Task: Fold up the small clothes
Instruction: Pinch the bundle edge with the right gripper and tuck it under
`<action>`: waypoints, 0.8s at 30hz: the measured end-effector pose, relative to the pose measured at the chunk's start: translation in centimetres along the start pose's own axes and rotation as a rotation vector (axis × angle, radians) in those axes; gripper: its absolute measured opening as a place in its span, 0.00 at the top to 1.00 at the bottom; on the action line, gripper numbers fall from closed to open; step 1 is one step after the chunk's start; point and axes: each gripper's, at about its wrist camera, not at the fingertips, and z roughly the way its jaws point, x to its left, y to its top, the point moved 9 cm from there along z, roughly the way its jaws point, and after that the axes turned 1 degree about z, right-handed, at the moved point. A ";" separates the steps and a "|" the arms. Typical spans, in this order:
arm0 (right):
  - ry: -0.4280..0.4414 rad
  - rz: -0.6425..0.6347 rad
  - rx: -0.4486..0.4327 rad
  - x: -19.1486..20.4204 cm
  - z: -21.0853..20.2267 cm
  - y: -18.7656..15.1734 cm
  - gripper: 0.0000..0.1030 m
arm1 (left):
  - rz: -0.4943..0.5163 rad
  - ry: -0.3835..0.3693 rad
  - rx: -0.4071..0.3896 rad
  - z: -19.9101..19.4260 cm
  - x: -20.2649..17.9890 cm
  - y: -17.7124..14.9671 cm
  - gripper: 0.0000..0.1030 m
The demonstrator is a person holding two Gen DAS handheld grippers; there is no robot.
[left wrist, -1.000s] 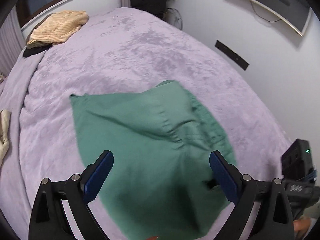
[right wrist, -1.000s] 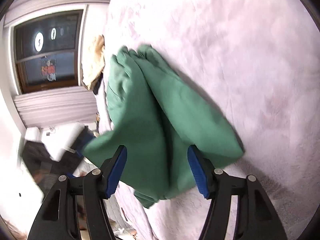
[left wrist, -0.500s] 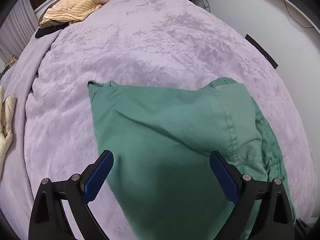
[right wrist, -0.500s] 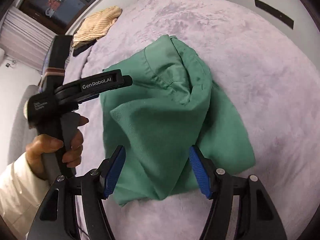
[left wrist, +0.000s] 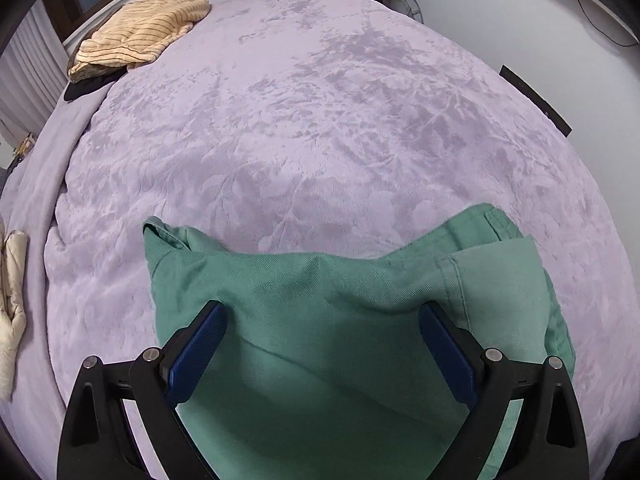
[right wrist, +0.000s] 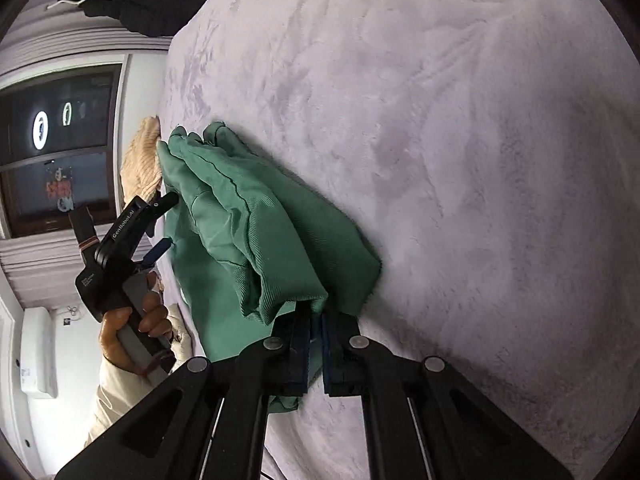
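A green garment (left wrist: pixel 340 280) lies bunched on the lilac bedspread (left wrist: pixel 320 120). My left gripper (left wrist: pixel 320 320) hovers open just above it, its blue pads on either side of a broad fold and touching nothing. In the right wrist view the same garment (right wrist: pixel 248 216) is doubled over in thick folds. My right gripper (right wrist: pixel 318 316) has its jaws closing tight, pinching the garment's near edge between the pads. The left gripper (right wrist: pixel 168 224) shows there at the cloth's far side, open, held by a hand (right wrist: pixel 136 320) in a cream sleeve.
A striped beige garment (left wrist: pixel 140 36) lies on something black at the bed's far left corner. A cream cloth (left wrist: pixel 12 300) hangs at the left edge. Dark clothes (right wrist: pixel 132 4) hang by the wall beyond a window (right wrist: pixel 52 140). A white wall borders the right.
My right gripper's jaws went from wide apart to closed on the green garment's edge. My left gripper moved lower and nearer over the garment, still open.
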 end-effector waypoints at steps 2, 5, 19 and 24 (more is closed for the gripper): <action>-0.056 -0.060 -0.009 0.8 -1.9 0.3 0.87 | -0.009 -0.006 -0.005 -1.0 0.7 -0.1 0.06; -0.068 -0.272 -0.051 5.2 -4.5 1.7 0.86 | -0.051 -0.027 -0.005 -2.6 2.1 -1.7 0.06; -0.145 -0.657 0.220 17.2 11.8 6.9 0.44 | -0.205 -0.111 0.119 -6.9 3.1 -17.8 0.06; -0.110 -0.693 0.231 18.9 13.6 7.2 0.98 | -0.259 -0.149 0.163 -6.3 2.4 -21.0 0.06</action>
